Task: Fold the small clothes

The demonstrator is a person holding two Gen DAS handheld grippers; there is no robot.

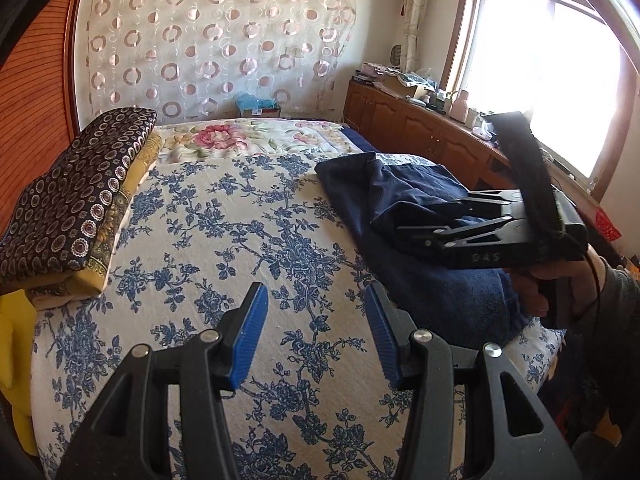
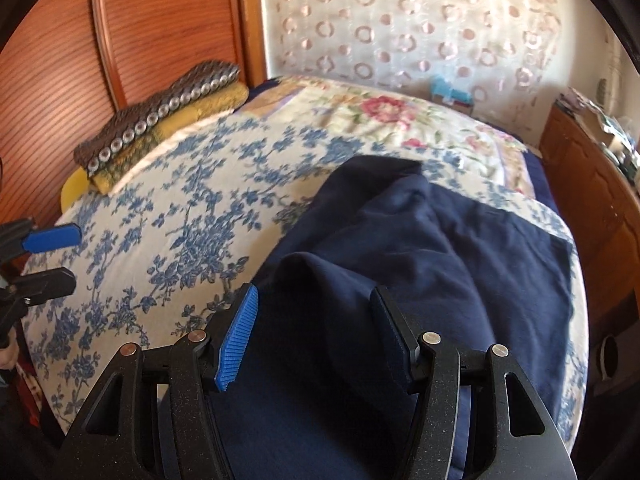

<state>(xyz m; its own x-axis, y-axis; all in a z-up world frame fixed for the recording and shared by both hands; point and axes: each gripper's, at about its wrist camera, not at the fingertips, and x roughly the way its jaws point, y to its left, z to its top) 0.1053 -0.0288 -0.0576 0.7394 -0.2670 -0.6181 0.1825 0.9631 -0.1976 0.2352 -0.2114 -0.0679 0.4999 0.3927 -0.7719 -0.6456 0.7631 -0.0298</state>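
A dark navy garment (image 1: 400, 184) (image 2: 460, 248) lies rumpled on the right side of the bed, with folds running across it. In the right wrist view my right gripper (image 2: 315, 292) hovers just over its near part. Its jaws stand apart and the cloth shows flat through the gap, not pinched. In the left wrist view the right gripper (image 1: 432, 220) is side-on above the garment, held by a hand (image 1: 552, 280). My left gripper (image 1: 316, 292) (image 2: 60, 260) is open over the bare blue-flowered bedspread (image 1: 200, 232), left of the garment, with nothing between its blue pads (image 1: 248, 336).
A folded stack of dark circle-patterned and yellow cloth (image 1: 76, 200) (image 2: 160, 120) sits at the bed's far left by a wooden panel (image 2: 140, 32). A pink-flowered quilt (image 1: 240, 136) covers the far end. A cluttered wooden cabinet (image 1: 420, 128) runs under the window on the right.
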